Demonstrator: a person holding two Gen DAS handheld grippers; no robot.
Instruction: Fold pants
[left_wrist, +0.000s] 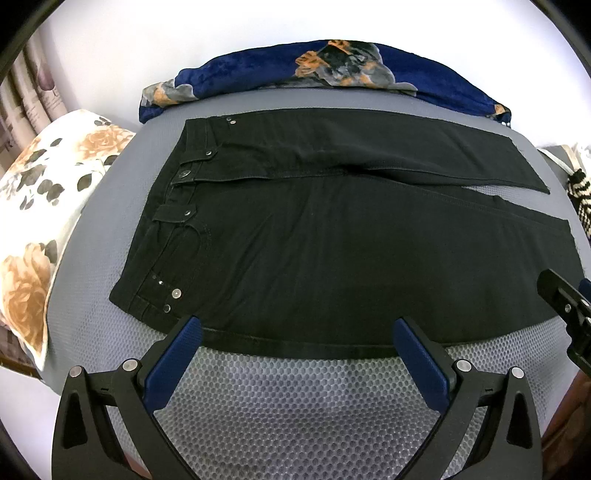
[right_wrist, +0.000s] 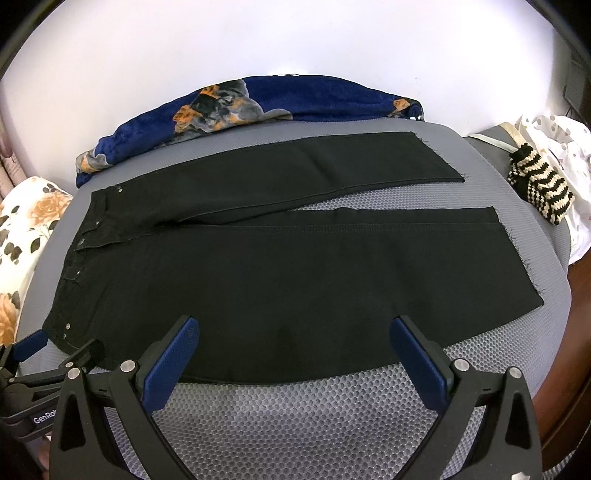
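Black pants (left_wrist: 314, 240) lie flat on a grey mesh mattress (left_wrist: 295, 398), waistband to the left, both legs stretching right and slightly apart. They also show in the right wrist view (right_wrist: 280, 273). My left gripper (left_wrist: 297, 332) is open and empty, its fingertips over the near edge of the pants by the hip. My right gripper (right_wrist: 295, 332) is open and empty over the near edge of the near leg. The right gripper also shows at the right edge of the left wrist view (left_wrist: 565, 310). The left gripper also shows at the left edge of the right wrist view (right_wrist: 40, 354).
A blue floral blanket (left_wrist: 332, 70) lies bunched along the far edge of the mattress. A floral pillow (left_wrist: 44, 214) sits to the left. A striped knitted item (right_wrist: 539, 184) and white spotted cloth (right_wrist: 561, 144) lie at the right. A white wall is behind.
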